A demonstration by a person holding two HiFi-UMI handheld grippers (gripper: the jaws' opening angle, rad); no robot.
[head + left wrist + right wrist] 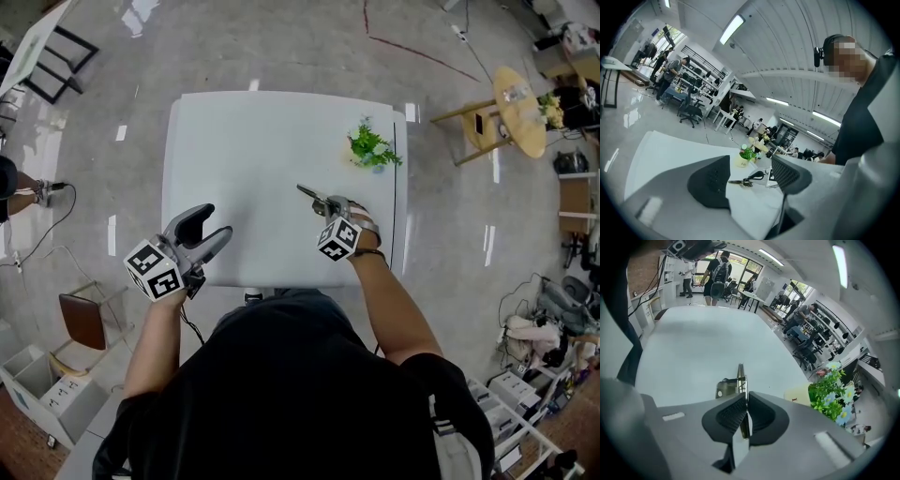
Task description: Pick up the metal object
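A thin, flat metal object [310, 196] sticks out ahead of my right gripper [327, 205] above the right side of the white table [262, 141]. In the right gripper view the black pads [731, 414] press on the metal strip [740, 378] from both sides, so my right gripper [745, 405] is shut on it. My left gripper [215, 223] hovers over the table's near left edge, open with nothing between its fingers. The left gripper view looks between its parted pads [712, 183] across the table to the metal object [740, 182].
A small potted plant [372, 148] with green leaves stands near the table's far right edge, close behind the right gripper. Off the table are a round wooden table [520, 108] at the right, a brown chair [82, 321] and white boxes [47, 389] at the left.
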